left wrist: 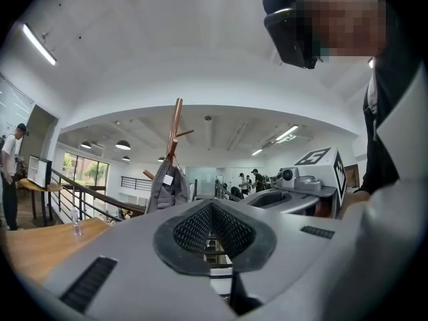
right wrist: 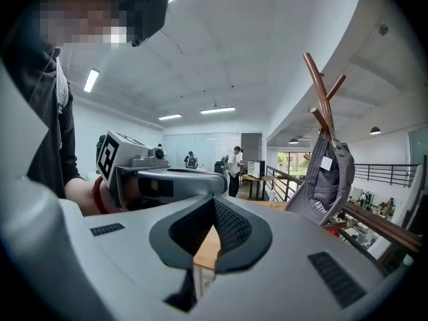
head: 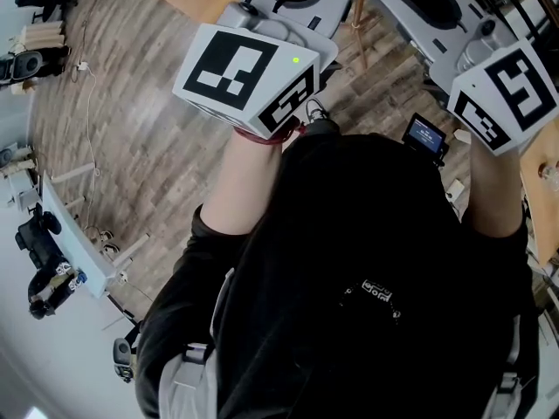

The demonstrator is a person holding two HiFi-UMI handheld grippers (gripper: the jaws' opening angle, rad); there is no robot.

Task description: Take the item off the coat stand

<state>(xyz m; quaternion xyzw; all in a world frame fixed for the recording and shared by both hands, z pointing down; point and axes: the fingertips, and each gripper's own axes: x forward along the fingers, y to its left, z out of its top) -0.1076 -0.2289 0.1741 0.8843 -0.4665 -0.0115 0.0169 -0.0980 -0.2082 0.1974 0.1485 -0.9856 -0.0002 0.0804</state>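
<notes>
Grey garment [right wrist: 328, 179] hangs on coat stand [right wrist: 319, 89]; left claw [left wrist: 211, 209] and right claw [right wrist: 214, 204], raised level, closed empty.

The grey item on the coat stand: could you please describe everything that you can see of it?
The grey item looks like soft fabric, perhaps a garment, though I cannot tell what kind. It hangs limp, in folds, from a peg near the top of the brown wooden coat stand. A small white tag shows on its upper part. Only the stand touches it.
</notes>
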